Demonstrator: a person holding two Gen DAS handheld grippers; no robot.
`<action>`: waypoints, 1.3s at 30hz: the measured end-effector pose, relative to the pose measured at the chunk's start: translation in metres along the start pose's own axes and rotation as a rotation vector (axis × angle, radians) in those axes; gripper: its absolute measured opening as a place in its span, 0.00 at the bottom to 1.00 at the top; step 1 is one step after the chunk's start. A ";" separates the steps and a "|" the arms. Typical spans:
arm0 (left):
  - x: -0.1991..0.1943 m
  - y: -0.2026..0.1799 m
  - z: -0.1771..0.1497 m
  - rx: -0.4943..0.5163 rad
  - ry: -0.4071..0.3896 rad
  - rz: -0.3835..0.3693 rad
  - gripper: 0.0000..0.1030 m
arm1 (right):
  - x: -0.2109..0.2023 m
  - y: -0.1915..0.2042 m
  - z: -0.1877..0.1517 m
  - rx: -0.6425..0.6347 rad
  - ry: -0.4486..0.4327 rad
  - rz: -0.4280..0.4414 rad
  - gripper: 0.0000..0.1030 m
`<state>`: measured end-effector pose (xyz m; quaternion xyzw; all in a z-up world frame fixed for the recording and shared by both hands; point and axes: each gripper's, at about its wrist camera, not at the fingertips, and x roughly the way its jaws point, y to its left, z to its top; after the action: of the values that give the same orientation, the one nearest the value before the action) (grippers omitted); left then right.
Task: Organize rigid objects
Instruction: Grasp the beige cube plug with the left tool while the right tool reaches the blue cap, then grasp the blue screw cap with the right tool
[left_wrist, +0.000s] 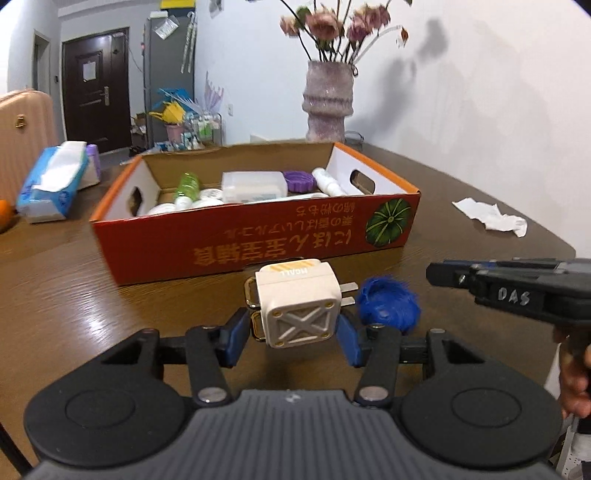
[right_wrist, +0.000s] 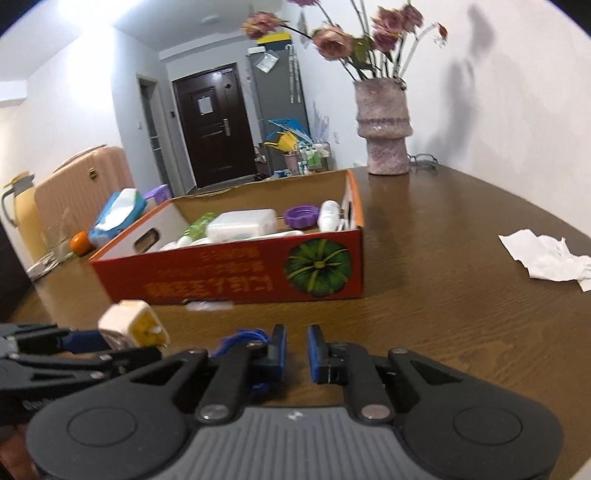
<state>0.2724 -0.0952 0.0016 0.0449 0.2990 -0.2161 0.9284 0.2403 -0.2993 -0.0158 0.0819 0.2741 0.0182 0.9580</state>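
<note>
Cream plug adapter, X-embossed face, brass prongs; gripper-held.

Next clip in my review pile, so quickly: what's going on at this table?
A person with a handheld gripper in each hand is sorting items into a red cardboard box already holding bottles and containers. The left gripper is clamped on a cream plug adapter, lifted in front of the box. The right gripper is shut and empty. A blue fluffy ball lies on the table beside them.
</note>
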 end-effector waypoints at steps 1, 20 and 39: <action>-0.007 0.001 -0.003 -0.007 -0.004 0.003 0.50 | -0.004 0.002 -0.005 0.001 -0.005 -0.025 0.19; -0.037 0.055 -0.048 -0.151 0.038 0.090 0.50 | 0.033 0.055 -0.013 -0.115 0.079 -0.039 0.01; -0.014 0.054 -0.038 -0.117 0.043 0.064 0.51 | 0.033 0.044 -0.013 -0.078 0.056 -0.081 0.67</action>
<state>0.2651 -0.0329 -0.0244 0.0047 0.3292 -0.1674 0.9293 0.2624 -0.2517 -0.0364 0.0326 0.3030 -0.0077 0.9524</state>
